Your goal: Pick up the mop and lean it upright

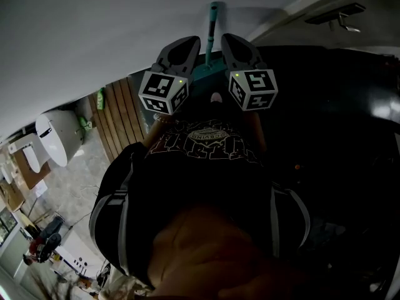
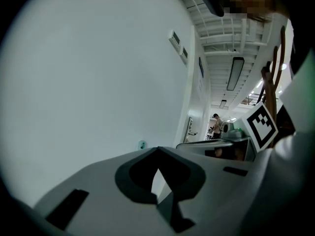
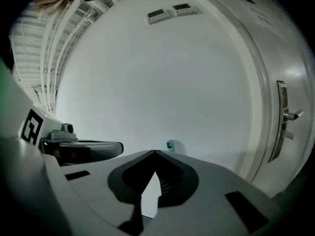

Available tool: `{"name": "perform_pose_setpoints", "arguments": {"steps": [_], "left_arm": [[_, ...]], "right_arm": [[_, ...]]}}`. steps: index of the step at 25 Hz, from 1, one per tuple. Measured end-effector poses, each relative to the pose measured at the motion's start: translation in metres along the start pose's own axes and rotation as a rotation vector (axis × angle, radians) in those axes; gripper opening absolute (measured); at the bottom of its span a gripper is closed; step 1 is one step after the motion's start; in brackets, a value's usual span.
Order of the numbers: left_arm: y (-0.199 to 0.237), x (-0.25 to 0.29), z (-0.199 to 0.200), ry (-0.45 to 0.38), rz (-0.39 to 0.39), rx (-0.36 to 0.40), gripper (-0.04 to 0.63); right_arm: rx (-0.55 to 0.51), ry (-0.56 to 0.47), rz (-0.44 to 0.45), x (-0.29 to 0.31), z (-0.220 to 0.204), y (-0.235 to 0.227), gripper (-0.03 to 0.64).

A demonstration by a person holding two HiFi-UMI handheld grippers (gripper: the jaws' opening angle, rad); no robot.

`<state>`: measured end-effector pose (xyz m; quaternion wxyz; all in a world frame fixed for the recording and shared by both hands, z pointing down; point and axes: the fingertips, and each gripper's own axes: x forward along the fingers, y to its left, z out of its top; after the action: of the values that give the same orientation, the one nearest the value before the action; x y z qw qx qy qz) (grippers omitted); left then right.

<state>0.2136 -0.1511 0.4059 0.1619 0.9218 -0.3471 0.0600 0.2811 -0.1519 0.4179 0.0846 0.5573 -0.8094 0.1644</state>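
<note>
Fingers of the left gripper [image 2: 157, 149] meet at their tips, with only bare wall visible through the gap behind them; we read this unit as closed and empty. We find the right gripper [image 3: 155, 152] in the same condition: its tips are together and nothing is clamped between them.

In the head view, we see both units raised side by side in front of the white wall [image 1: 94, 30], with their marker cubes [image 1: 164, 91] facing the camera. The mop [image 1: 213, 25] stands upright against that wall. Its teal handle rises between the two grippers, and neither unit holds it. We cannot tell whether either gripper body touches the handle.

In the left gripper view, a small teal round part of the mop shows against the wall, just left of the closed tips. In the right gripper view, the same part sits just right of the tips.

A door [image 3: 268, 58] with a lever handle [image 3: 285, 115] stands at the right of the right gripper view. The person's dark shirt [image 1: 206, 167] fills the lower head view.
</note>
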Motion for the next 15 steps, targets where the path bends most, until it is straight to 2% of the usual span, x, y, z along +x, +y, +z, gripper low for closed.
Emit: {"name": "perform_pose_setpoints", "arguments": {"steps": [15], "left_arm": [[-0.037,-0.017,-0.015,0.024,-0.092,-0.006,0.046]], "right_arm": [[0.008,0.019,-0.045,-0.047,-0.016,0.018,0.020]]}}
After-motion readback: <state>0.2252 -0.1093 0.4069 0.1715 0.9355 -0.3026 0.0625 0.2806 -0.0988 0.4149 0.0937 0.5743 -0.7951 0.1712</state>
